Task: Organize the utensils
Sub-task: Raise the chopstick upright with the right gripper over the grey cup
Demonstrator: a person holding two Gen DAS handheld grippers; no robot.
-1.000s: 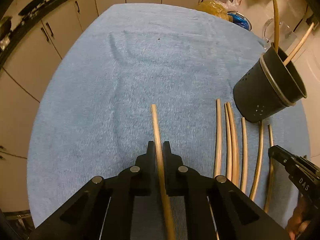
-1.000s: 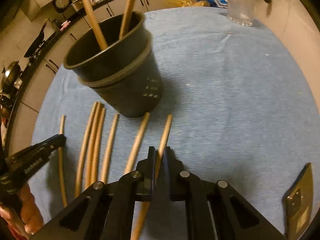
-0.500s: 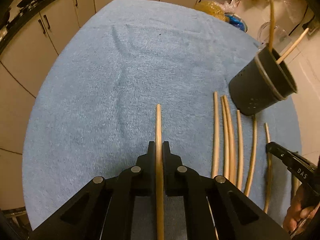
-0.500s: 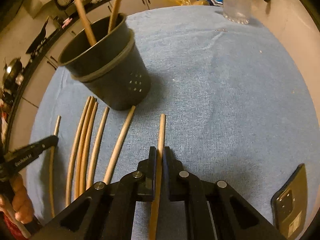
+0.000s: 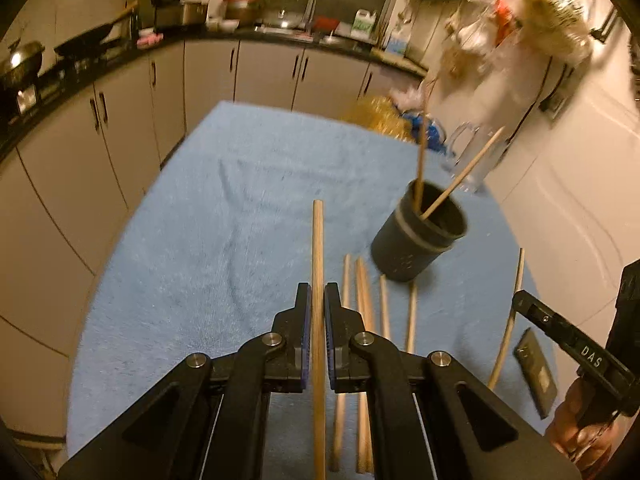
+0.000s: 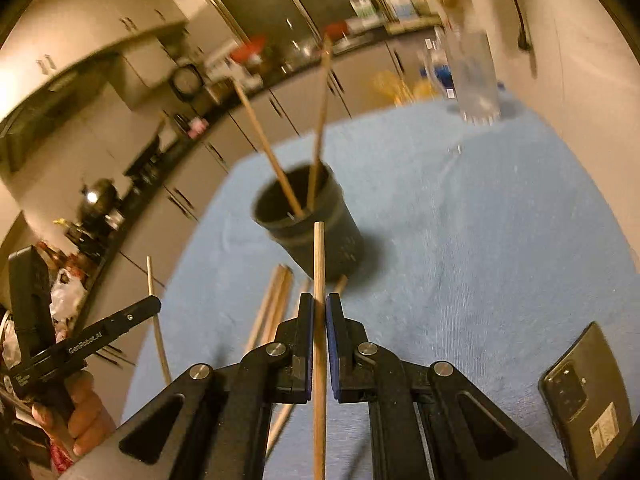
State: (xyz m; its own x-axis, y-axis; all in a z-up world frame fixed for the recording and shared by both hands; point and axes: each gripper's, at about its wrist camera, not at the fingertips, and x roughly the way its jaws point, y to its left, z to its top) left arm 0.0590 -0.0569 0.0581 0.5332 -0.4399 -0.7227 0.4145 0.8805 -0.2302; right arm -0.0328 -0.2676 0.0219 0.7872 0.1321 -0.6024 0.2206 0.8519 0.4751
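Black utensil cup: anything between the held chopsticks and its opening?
Nothing visible blocks either path. The black plastic utensil cup has an open mouth; two wooden chopsticks already lean inside, leaving room. Right gripper and left gripper each hold a stick above the cloth.

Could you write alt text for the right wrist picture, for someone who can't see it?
The right hand-held gripper grips a wooden chopstick pointing toward a black utensil cup that holds two more. Loose chopsticks lie on the blue towel; a phone lies at right.
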